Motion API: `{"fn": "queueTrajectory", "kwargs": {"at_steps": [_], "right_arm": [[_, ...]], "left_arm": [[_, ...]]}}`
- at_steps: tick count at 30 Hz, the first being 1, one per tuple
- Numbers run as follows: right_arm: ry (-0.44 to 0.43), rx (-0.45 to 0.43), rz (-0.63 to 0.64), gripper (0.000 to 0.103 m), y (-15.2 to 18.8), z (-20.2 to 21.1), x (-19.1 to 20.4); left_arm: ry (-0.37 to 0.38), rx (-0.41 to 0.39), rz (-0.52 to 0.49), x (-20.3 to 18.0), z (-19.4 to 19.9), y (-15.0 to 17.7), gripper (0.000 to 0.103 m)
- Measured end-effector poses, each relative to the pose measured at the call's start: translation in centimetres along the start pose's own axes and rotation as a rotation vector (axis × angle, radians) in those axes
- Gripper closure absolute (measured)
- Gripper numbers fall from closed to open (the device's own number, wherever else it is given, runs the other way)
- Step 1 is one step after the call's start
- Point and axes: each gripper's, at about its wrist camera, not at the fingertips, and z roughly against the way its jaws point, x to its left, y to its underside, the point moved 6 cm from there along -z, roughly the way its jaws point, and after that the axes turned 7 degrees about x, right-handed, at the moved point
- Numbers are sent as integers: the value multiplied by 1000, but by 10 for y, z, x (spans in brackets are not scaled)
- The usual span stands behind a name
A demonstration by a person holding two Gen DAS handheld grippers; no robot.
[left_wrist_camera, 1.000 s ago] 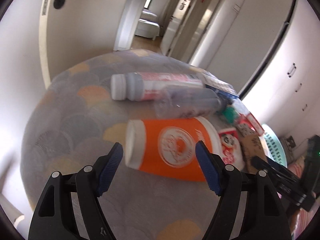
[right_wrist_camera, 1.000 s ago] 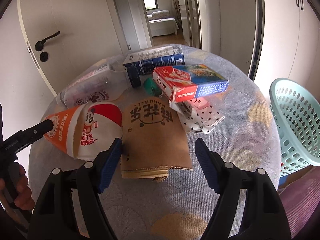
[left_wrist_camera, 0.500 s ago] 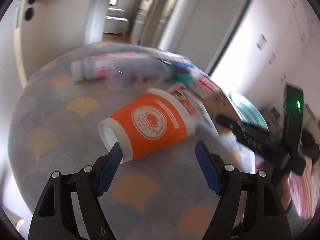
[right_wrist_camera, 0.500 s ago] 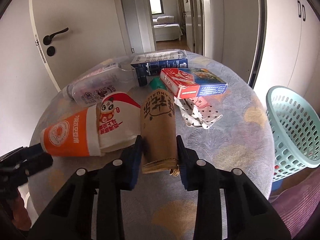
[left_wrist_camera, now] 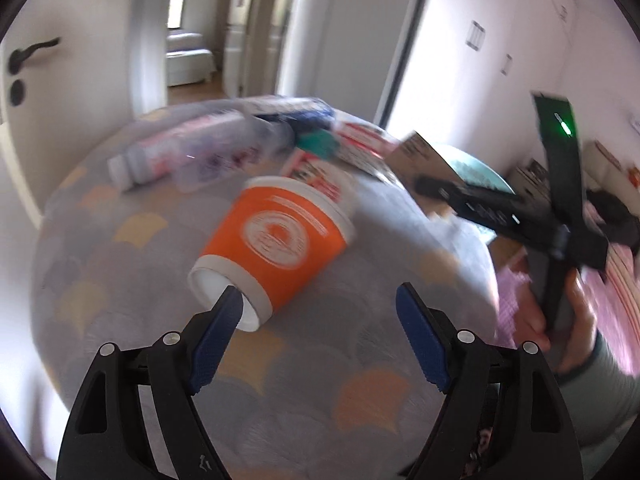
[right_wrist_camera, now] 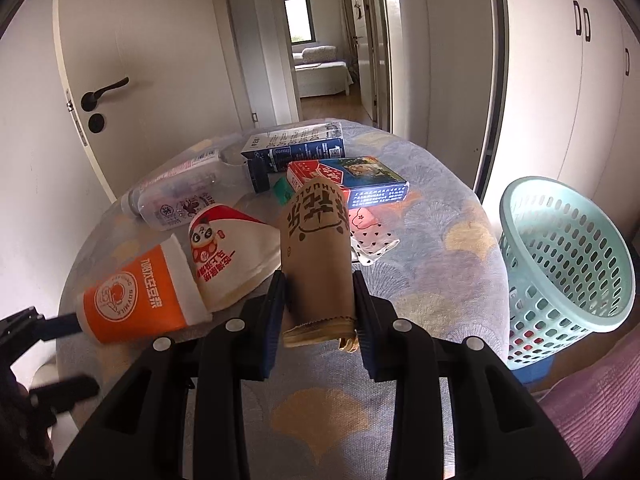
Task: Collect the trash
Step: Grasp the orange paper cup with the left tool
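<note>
My right gripper [right_wrist_camera: 318, 312] is shut on a folded brown paper bag [right_wrist_camera: 318, 256] and holds it lifted above the round table [right_wrist_camera: 440, 280]. An orange paper cup [right_wrist_camera: 140, 296] lies on its side at the table's left; it also shows in the left wrist view [left_wrist_camera: 276, 240]. My left gripper [left_wrist_camera: 320, 312] is open, its left fingertip at the cup's white base. A mint green basket [right_wrist_camera: 568, 264] stands beside the table on the right. The right gripper [left_wrist_camera: 500, 208] shows in the left wrist view, at the right.
On the table lie a white printed paper bag [right_wrist_camera: 236, 252], a clear plastic bottle [right_wrist_camera: 180, 196], a dark blue carton [right_wrist_camera: 296, 148], a red and blue box [right_wrist_camera: 352, 180] and a dotted wrapper [right_wrist_camera: 372, 240]. A white door [right_wrist_camera: 132, 72] stands behind.
My right gripper closed on the brown bag and lifted it off the table. My left gripper swung right around the orange cup, which now points its base at me.
</note>
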Motion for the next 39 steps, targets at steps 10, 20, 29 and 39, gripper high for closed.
{"fn": "queueTrajectory", "kwargs": {"at_steps": [10, 20, 29, 39], "right_arm": [[3, -2, -14, 73, -1, 3, -6], [2, 4, -17, 73, 2, 5, -6], [-4, 8, -38, 73, 2, 6, -14], [-45, -46, -17, 73, -4, 34, -7]], "left_arm": [[26, -4, 58, 20, -6, -8, 22], [-81, 66, 8, 47, -44, -28, 14], [18, 62, 71, 38, -51, -25, 30], [8, -36, 127, 24, -10, -24, 47]]}}
